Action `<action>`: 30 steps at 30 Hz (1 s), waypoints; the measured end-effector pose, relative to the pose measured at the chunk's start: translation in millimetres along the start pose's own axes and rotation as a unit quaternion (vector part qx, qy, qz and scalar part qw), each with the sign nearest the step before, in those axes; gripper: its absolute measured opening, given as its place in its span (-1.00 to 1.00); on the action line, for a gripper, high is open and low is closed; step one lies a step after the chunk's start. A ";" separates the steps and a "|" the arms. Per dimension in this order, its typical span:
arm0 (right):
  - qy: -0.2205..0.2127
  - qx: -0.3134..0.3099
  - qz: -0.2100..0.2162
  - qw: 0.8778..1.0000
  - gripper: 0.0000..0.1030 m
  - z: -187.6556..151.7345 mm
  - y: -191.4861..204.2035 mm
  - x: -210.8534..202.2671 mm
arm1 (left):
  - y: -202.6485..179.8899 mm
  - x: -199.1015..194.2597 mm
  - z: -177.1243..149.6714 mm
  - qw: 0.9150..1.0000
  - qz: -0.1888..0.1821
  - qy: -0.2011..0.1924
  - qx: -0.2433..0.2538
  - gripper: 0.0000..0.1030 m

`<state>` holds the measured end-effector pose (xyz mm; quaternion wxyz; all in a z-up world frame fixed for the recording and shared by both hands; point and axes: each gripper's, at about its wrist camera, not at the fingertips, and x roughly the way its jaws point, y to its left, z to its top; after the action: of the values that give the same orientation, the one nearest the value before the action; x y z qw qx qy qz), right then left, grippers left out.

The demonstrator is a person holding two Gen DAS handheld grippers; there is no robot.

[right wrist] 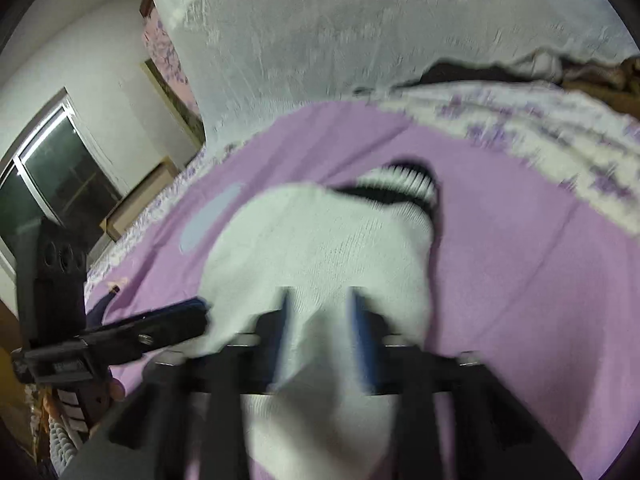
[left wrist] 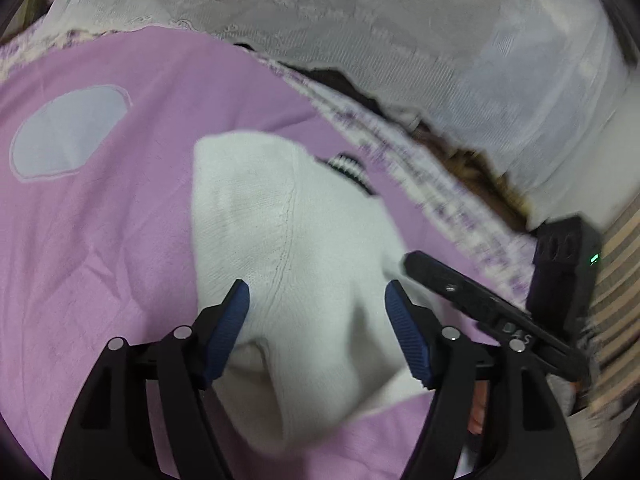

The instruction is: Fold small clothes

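Right wrist view, white garment (right wrist: 320, 248) pinched in right gripper (right wrist: 322, 316), pink sheet (right wrist: 500, 260)

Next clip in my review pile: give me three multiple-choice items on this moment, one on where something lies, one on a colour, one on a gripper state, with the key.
1. Where does the white knit garment lie?
A. On the purple bedspread
B. On a wooden floor
C. Inside a basket

2. What colour are the stripes on the garment's ribbed trim?
A. Red and yellow
B. Black and white
C. Green and grey

3. How is the right hand-held gripper set?
A. Wide open, away from the cloth
B. Closed in on a fold of the garment
C. Out of view

Key:
1 A, purple fabric surrounds the garment in both views.
2 B, dark and white bands show at its far end.
3 B, its blue pads pinch white knit between them; the left hand-held gripper is the open one.
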<state>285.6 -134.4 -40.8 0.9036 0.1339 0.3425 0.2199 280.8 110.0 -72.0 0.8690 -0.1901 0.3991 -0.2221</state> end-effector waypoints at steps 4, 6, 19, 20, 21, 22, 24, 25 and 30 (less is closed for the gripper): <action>-0.021 0.046 0.022 0.998 0.44 11.8 -27.3 -18.1 | 31.3 -14.8 4.9 0.998 -0.015 -0.014 -0.066 0.57; -0.011 0.085 0.032 0.996 0.44 11.5 -47.5 -12.7 | 49.1 -6.9 3.9 0.993 -0.041 0.010 -0.108 0.57; 0.076 0.181 0.101 0.975 0.44 -16.2 -73.7 42.0 | 30.7 39.8 -7.3 0.990 -0.069 0.090 -0.082 0.85; 0.080 0.182 0.102 0.975 0.44 -17.0 -73.8 45.0 | 29.8 44.0 -6.0 0.990 -0.070 0.092 -0.081 0.89; 0.084 0.182 0.101 0.975 0.44 -17.2 -73.0 50.1 | 27.3 51.6 -3.4 0.990 -0.064 0.096 -0.078 0.91; 0.086 0.180 0.100 0.975 0.44 -16.9 -71.9 53.6 | 25.8 57.4 -1.8 0.991 -0.054 0.098 -0.074 0.91; 0.088 0.182 0.107 0.973 0.44 -13.7 -69.5 63.1 | 19.5 64.3 -1.2 0.992 -0.039 0.101 -0.062 0.91; 0.091 0.185 0.111 0.972 0.44 -12.9 -69.3 67.7 | 16.1 65.9 -1.9 0.993 -0.031 0.099 -0.054 0.91; 0.095 0.171 0.111 0.974 0.39 -7.3 -64.0 88.4 | 10.4 63.2 -3.9 0.995 -0.031 0.083 -0.041 0.86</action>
<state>359.3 -146.0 -120.8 0.8005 0.3019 0.4426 0.2686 317.0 84.0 -118.2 0.8170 -0.2190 0.4728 -0.2471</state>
